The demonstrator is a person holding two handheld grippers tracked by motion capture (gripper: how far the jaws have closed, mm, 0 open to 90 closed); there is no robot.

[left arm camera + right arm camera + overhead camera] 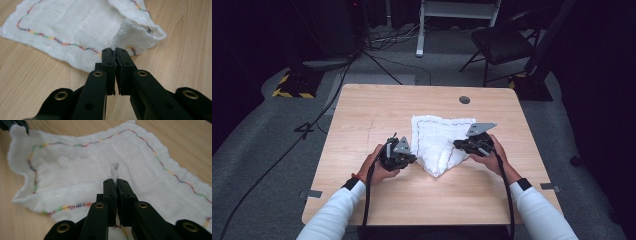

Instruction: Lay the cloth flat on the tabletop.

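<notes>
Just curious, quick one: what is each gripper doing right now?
Left gripper: shut on the white cloth, pinching its edge.
Right gripper: shut on the white cloth, a small tuft showing above its tips.

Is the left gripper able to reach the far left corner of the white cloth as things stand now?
Probably yes, but not freely: the left gripper is shut on the white cloth at its near edge. The bare table beside the far corner leaves the way open once it lets go.
</notes>
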